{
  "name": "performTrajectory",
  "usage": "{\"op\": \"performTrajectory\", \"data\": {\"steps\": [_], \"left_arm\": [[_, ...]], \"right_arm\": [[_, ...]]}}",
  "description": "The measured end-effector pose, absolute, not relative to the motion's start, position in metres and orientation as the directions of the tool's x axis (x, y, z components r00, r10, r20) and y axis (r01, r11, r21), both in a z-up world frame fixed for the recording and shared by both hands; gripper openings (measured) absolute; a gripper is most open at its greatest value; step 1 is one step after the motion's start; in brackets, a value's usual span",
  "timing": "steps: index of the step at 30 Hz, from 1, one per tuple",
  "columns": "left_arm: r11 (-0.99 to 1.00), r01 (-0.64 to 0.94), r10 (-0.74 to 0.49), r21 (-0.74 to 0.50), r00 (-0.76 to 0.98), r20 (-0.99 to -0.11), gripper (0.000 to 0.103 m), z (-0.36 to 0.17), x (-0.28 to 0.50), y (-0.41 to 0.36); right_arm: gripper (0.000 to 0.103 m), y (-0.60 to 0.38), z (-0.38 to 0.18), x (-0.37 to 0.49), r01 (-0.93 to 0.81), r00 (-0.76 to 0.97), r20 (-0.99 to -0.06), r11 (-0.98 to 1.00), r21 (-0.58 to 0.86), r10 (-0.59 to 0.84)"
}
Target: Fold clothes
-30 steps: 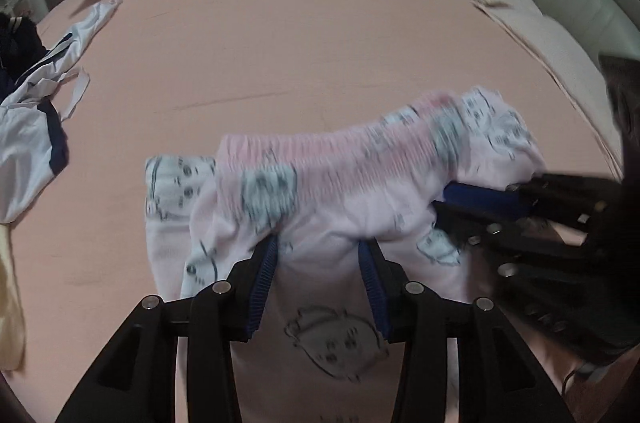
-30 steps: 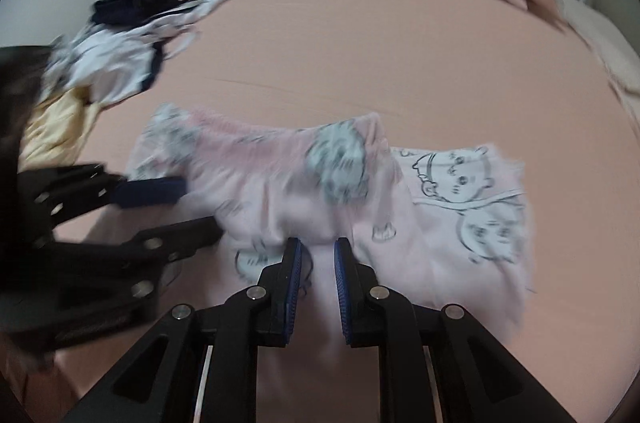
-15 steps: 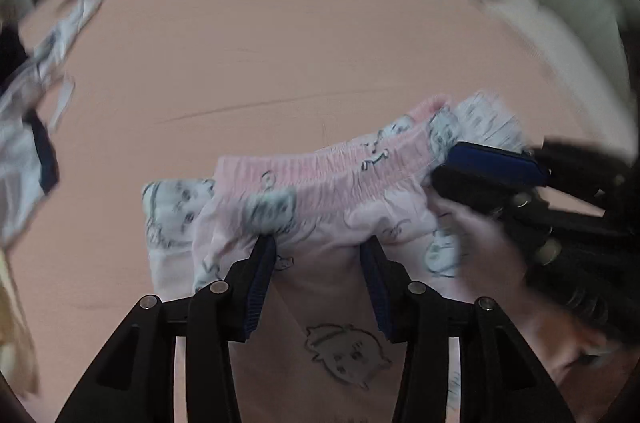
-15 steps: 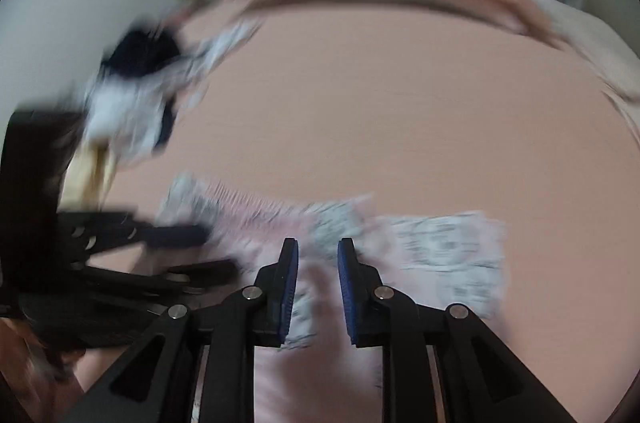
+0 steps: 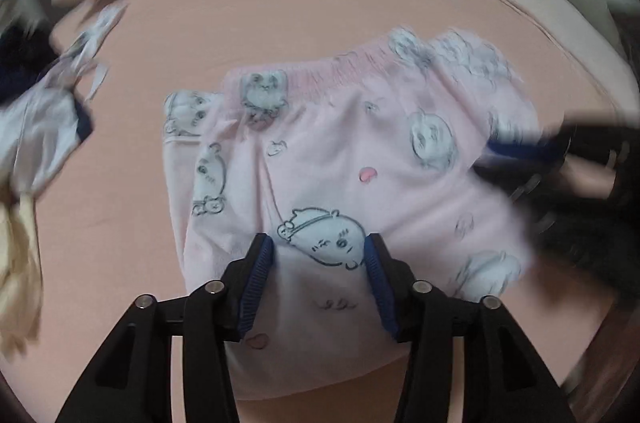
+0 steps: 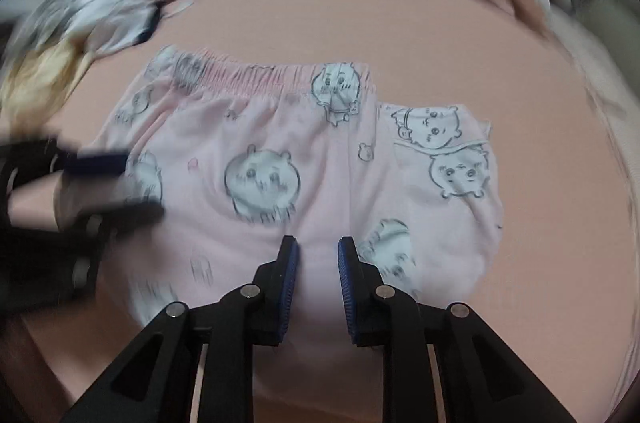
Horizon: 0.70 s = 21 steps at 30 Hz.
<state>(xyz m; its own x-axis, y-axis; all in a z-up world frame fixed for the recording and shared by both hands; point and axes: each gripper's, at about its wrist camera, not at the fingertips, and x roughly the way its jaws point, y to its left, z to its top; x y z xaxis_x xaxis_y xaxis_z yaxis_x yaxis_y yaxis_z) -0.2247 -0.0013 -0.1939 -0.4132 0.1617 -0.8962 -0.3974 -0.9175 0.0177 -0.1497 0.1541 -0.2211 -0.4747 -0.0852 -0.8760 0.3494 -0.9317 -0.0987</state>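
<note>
- Your pink printed shorts (image 5: 344, 159) lie flat on the bed (image 5: 248, 23), waistband away from you, ready for folding.
- Left tongs (image 5: 318, 263): opening, holding nothing.
- Right tongs (image 6: 318, 263): narrowly parted, empty.

We see each claw, left claw (image 5: 318, 255) and right claw (image 6: 318, 259), as black angular plastic with ribbed blue pads (image 5: 256, 287) and silver screws (image 6: 385, 290).

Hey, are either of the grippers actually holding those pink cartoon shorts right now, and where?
No. The left gripper, jaws opening, and the right gripper both hover over the pink shorts, gripping nothing.
</note>
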Motion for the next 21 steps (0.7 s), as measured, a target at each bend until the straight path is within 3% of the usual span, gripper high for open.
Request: {"op": "performTrajectory", "data": {"steps": [2,4,8,11,13,17,21], "left_arm": [[-0.924,-0.381,0.15,0.019,-0.408,-0.9,0.05,-0.185,-0.223,-0.013],[-0.944,-0.329,0.132,0.013,-0.415,-0.9,0.05,-0.175,-0.224,-0.025],[-0.921,-0.387,0.215,-0.056,-0.383,-0.899,0.05,-0.172,-0.201,-0.007],[-0.895,-0.446,0.164,0.021,-0.373,-0.913,0.051,-0.189,-0.179,0.014],[-0.894,-0.444,0.125,0.064,-0.384,-0.915,0.053,-0.195,-0.172,0.014],[-0.938,-0.342,0.089,0.055,-0.391,-0.916,0.053,-0.186,-0.171,-0.018],[-0.981,-0.171,0.151,-0.087,-0.407,-0.901,0.052,-0.176,-0.17,-0.062]], "right_arm": [[0.022,0.171,-0.218,-0.142,0.308,-0.48,-0.877,-0.936,-0.168,-0.001],[0.038,0.188,-0.215,-0.135,0.256,-0.475,-0.877,-0.941,-0.222,0.077],[0.038,0.185,-0.195,-0.122,0.223,-0.487,-0.873,-0.964,-0.145,0.019],[0.038,0.162,-0.199,-0.103,0.289,-0.489,-0.871,-0.952,-0.107,-0.05],[0.038,0.149,-0.213,-0.102,0.293,-0.471,-0.882,-0.946,-0.142,-0.013],[0.039,0.167,-0.216,-0.101,0.222,-0.456,-0.89,-0.967,-0.121,0.007],[0.042,0.192,-0.207,-0.095,0.138,-0.441,-0.898,-0.989,-0.054,-0.012]]}}
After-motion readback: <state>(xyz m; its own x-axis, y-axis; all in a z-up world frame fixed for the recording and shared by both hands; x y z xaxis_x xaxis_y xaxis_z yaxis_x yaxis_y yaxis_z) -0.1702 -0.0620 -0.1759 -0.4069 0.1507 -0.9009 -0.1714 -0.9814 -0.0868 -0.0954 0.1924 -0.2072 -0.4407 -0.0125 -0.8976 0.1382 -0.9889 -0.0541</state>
